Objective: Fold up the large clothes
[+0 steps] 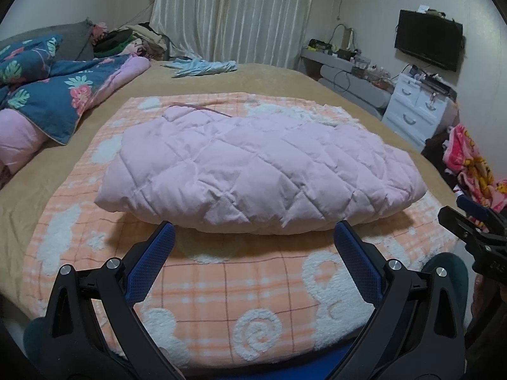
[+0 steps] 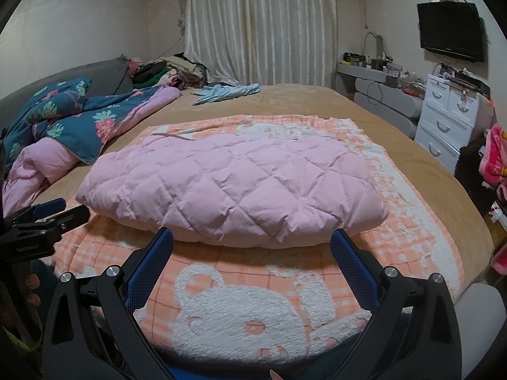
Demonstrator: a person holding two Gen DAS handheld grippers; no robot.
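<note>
A pink quilted garment (image 1: 253,167) lies folded into a thick bundle on an orange and white checked blanket (image 1: 221,291) on the bed; it also shows in the right wrist view (image 2: 234,183), on the same blanket (image 2: 240,310). My left gripper (image 1: 253,231) is open and empty, just in front of the bundle's near edge. My right gripper (image 2: 252,237) is open and empty, also at the near edge. The right gripper shows at the right edge of the left wrist view (image 1: 469,218). The left gripper shows at the left edge of the right wrist view (image 2: 60,212).
A blue floral duvet (image 1: 47,95) with pink lining is heaped at the left of the bed. A light blue cloth (image 1: 202,66) lies at the far side. A white drawer unit (image 1: 418,107), a wall TV (image 1: 427,41) and a pink printed cloth (image 1: 469,161) are at the right.
</note>
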